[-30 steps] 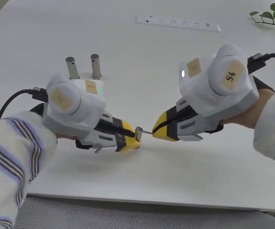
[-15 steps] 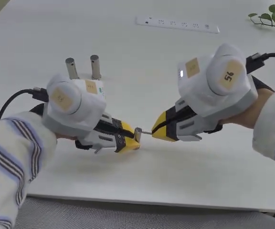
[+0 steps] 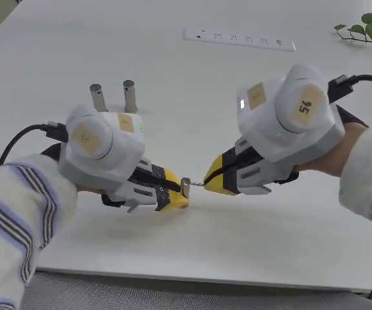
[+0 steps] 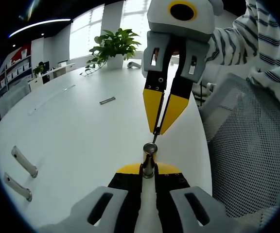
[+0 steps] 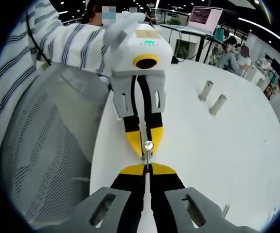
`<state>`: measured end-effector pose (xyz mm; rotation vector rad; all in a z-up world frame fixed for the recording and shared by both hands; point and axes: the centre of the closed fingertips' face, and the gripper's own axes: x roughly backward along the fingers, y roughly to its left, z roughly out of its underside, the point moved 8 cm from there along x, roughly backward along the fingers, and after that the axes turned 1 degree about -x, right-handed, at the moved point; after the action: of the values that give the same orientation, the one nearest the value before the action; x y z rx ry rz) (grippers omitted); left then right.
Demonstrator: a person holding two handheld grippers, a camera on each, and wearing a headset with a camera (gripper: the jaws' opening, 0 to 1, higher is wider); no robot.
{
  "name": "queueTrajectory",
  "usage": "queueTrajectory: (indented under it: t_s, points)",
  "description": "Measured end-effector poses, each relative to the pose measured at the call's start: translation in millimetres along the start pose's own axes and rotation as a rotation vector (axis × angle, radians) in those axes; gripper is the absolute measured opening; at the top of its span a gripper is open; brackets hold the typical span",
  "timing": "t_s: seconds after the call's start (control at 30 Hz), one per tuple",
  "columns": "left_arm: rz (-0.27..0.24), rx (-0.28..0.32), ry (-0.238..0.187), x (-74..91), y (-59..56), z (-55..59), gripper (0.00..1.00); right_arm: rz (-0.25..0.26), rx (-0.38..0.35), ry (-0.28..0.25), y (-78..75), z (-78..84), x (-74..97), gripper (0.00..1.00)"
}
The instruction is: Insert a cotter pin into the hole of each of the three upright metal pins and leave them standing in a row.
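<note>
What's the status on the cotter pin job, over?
Left gripper shut on metal pin. Right gripper shut on cotter pin, tip at the pin's head. Two other pins upright behind, nothing in the way.

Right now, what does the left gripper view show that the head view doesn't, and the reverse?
Left gripper view: a small metal piece lying loose on the table, with bright windows behind.
Head view: the white housing behind the left tongs seen from above, its black cable and the striped left sleeve.
Both: the left tongs shut on the metal pin, the right tongs holding a cotter pin at its head, and two standing pins.
</note>
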<state>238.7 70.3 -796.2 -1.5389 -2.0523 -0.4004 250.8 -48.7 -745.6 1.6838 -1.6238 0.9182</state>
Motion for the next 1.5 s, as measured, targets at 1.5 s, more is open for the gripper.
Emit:
queueTrajectory:
  t_s: [1.5]
  points:
    - [0.013, 0.01, 0.003, -3.9, -2.1, -2.9, 0.08, -0.019, -0.032, -0.041, 1.2, 2.7, -8.2, 0.07]
